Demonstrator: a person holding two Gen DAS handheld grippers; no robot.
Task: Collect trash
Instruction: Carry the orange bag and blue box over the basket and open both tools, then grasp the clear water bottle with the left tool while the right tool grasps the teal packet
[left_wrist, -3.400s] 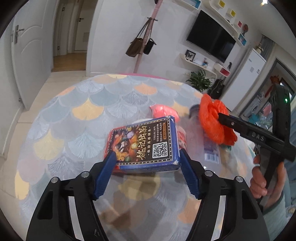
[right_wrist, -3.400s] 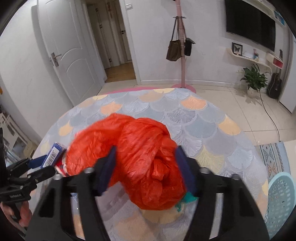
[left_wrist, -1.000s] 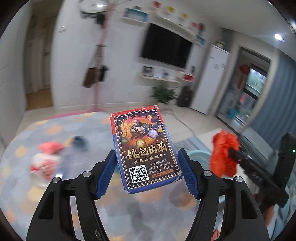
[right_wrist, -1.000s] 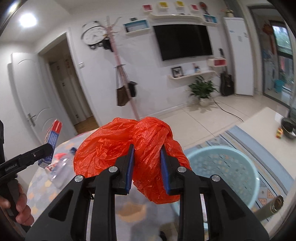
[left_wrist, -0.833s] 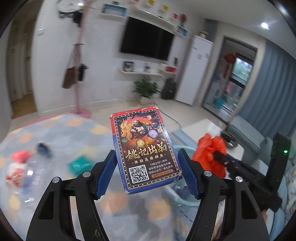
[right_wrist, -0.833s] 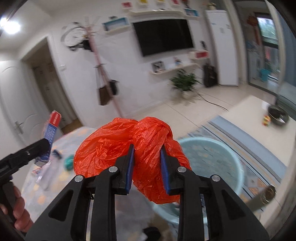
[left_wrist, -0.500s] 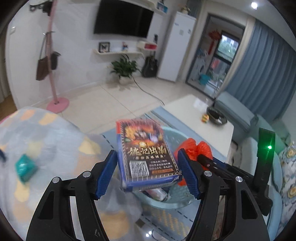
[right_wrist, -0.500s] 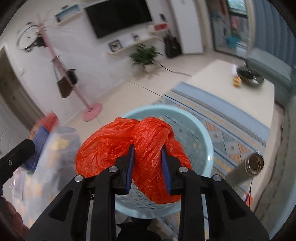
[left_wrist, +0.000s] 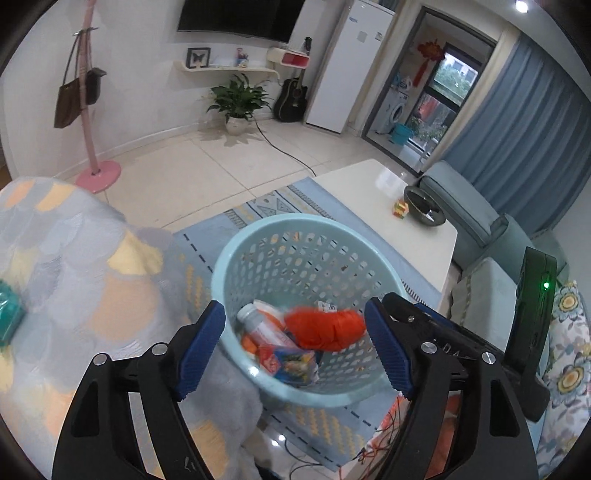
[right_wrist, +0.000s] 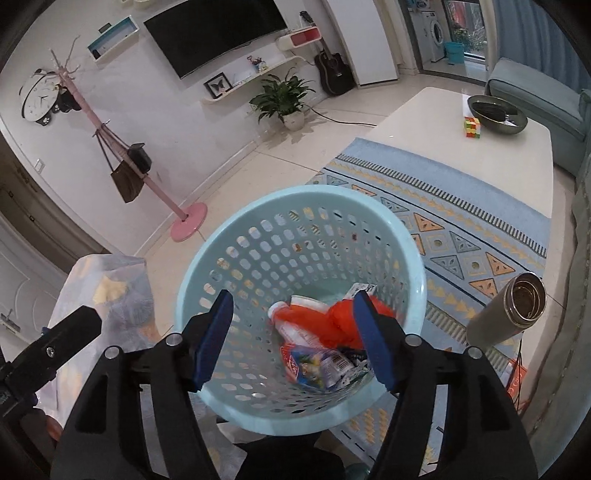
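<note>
A light blue perforated basket (left_wrist: 229, 258) stands on the floor below both grippers. Inside it lie an orange plastic bag (left_wrist: 325, 328), blurred, a red and blue card box (left_wrist: 288, 363) and a plastic bottle (left_wrist: 258, 328). My left gripper (left_wrist: 294, 345) hangs over the basket, its jaws opening, with nothing between the pads. My right gripper (right_wrist: 293, 332) is also above the basket (right_wrist: 192, 273), jaws opening and free of the orange bag (right_wrist: 340, 321), which sits beside the box (right_wrist: 317, 363). Each gripper shows in the other's view: right gripper (left_wrist: 406, 306), left gripper (right_wrist: 55, 347).
The table with the scallop-pattern cloth (left_wrist: 74, 258) is at the left, a teal packet (left_wrist: 7, 317) on it. A steel flask (right_wrist: 506, 314) stands right of the basket. Beyond are a patterned rug (right_wrist: 461, 229), white coffee table (right_wrist: 461, 140) and pink coat stand (right_wrist: 184, 218).
Both grippers swung from the table over the basket and dropped lower. The left jaws let go of the card box and the right jaws let go of the orange bag; both now lie in the basket.
</note>
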